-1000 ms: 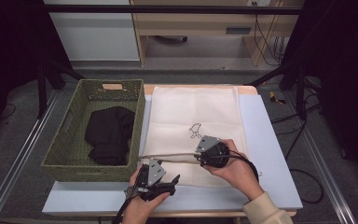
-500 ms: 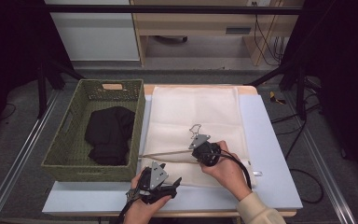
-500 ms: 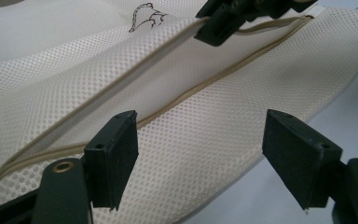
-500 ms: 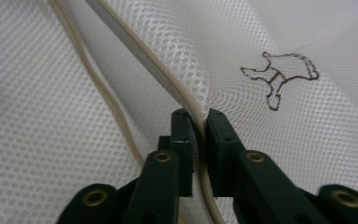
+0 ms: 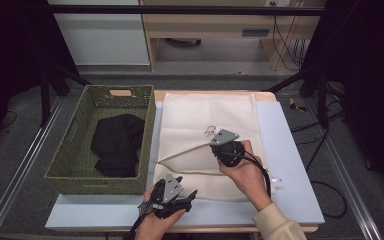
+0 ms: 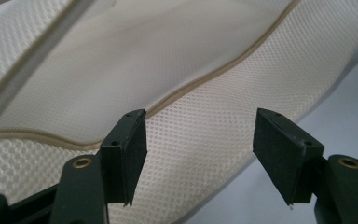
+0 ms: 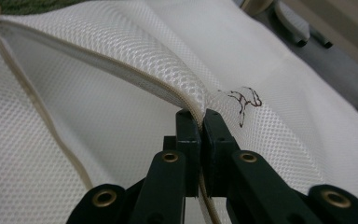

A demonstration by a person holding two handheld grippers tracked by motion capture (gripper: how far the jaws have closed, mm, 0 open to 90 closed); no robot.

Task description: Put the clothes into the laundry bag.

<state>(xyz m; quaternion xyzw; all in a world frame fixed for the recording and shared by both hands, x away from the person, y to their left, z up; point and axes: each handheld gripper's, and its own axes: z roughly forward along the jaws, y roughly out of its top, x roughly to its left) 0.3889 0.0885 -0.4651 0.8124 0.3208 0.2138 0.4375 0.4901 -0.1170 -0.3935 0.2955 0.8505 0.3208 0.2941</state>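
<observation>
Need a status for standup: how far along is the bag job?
Done: mesh bag is unzipped and the right gripper is shut on its upper zipper edge, lifting the mouth open. In hand: left gripper, jaws closing but apart, over the lower edge. Left: black garment lies in the basket, not bagged.

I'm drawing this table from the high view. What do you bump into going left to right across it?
Green woven basket with black clothing inside → cream mesh laundry bag → right gripper pinching the bag's zipper edge → bare light blue tabletop.
</observation>
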